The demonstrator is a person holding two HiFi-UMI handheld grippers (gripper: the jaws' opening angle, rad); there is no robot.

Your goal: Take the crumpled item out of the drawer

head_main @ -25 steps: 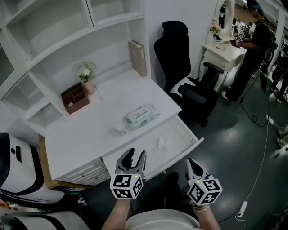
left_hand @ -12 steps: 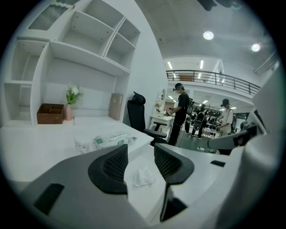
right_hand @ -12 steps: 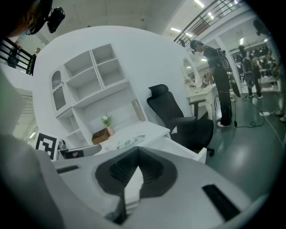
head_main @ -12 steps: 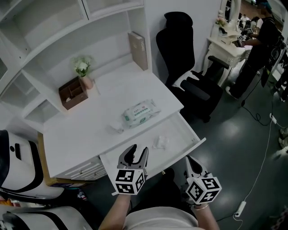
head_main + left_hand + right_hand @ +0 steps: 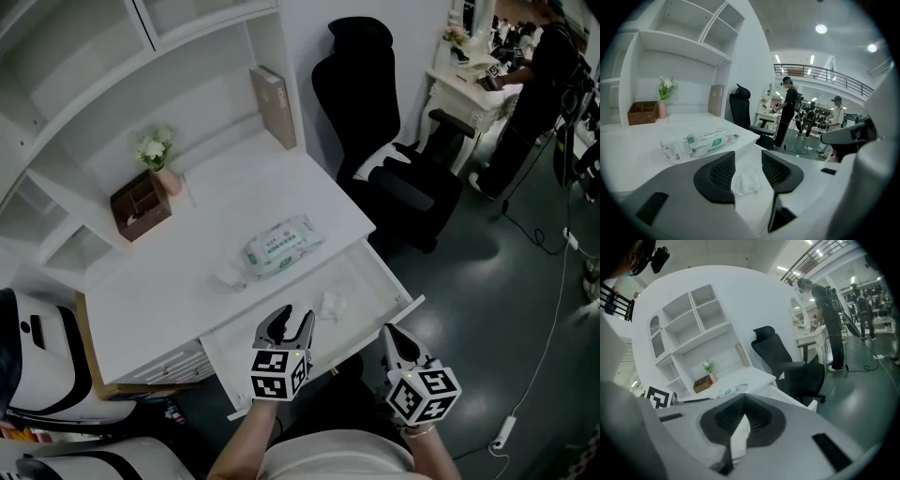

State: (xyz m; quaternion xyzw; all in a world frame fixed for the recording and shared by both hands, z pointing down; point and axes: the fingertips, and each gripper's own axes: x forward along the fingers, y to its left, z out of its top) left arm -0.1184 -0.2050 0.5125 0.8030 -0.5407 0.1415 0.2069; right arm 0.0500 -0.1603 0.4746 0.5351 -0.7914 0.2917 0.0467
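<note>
Left tool farther forward over the drawer front, nearer the crumpled item.

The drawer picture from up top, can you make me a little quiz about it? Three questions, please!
1. True or false: the crumpled item lies inside the open drawer.
2. Look at the left gripper and the right gripper. Which has its fingers apart?
A. the left one
B. the right one
C. both
3. What colour is the office chair beside the desk?

Key: 1 true; 2 A; 3 black.
</note>
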